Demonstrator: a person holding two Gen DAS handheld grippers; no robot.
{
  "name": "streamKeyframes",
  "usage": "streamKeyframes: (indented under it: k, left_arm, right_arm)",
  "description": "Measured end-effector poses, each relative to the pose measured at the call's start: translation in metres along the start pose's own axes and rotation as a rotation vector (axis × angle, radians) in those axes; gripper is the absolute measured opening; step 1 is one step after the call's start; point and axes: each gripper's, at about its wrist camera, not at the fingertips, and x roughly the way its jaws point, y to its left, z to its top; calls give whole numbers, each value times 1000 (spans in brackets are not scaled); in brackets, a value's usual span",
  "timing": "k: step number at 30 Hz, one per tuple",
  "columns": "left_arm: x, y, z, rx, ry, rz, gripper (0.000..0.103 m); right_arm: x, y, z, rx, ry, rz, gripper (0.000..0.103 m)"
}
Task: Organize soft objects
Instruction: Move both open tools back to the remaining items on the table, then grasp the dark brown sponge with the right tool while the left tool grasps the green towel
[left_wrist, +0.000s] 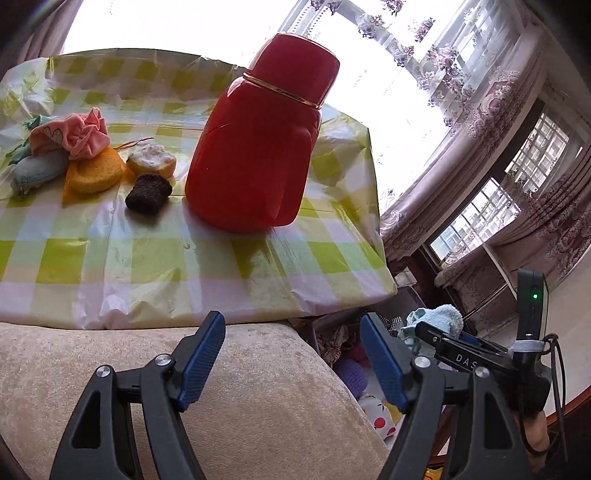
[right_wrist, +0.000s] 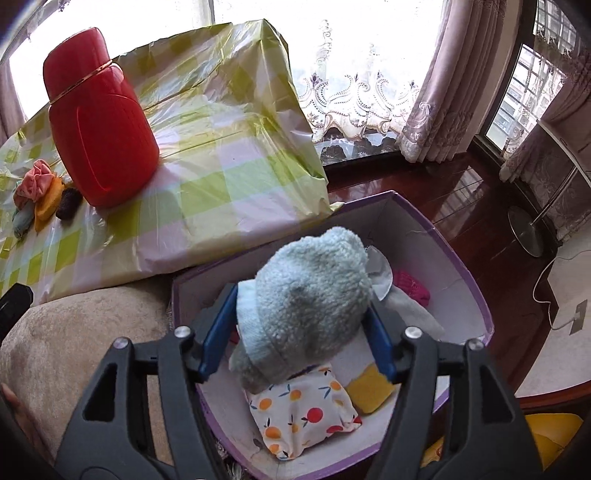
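fluffy pale-blue fleece sock (right_wrist: 306, 302) between right gripper (right_wrist: 301, 330) pads, seemingly loosened; release over purple-rimmed cardboard box (right_wrist: 461, 258). left gripper (left_wrist: 295, 360) spread, empty.

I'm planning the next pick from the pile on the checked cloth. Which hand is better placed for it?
Left. The left gripper is empty and faces the pile, dark scrubber nearest. The right gripper hangs over the purple box with the fluffy blue sock between its jaws.

Two wrist fisheye views, both looking forward and downward along gripper fingers.

The left view looks low across a beige cushion (left_wrist: 221, 387) toward the checked table (left_wrist: 166, 266), red flask (left_wrist: 258, 147) at twelve o'clock. The right view hangs close above a purple box (right_wrist: 424, 236), the same flask (right_wrist: 99, 122) at ten o'clock.
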Motion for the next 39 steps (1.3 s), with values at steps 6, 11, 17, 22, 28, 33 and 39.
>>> streamKeyframes:
  k: [6,11,17,22,28,33,39]
  left_arm:
    - [-11,19,16,-5,-12,19,77]
    - [-34,57,34,-6,-65,136,77]
    - [-61,115,52,-75,-105,265,77]
    - [-82,170,80,-153,-153,340,77]
    - [-84,241,141,-238,-201,414,77]
    - [-61,292,196,-255,-179,446,82]
    - [-20,353,247,-341,-121,445,84]
  right_arm:
    - [-6,33,9,-62,-9,59,79]
    - [-14,86,12,-139,-37,156,80]
    - [-13,154,19,-195,-66,294,80]
    - [-17,220,29,-309,-66,379,80]
    - [11,294,50,-376,-24,424,80]
    - [45,335,61,-413,10,383,80]
    - [69,361,74,-441,15,314,80]
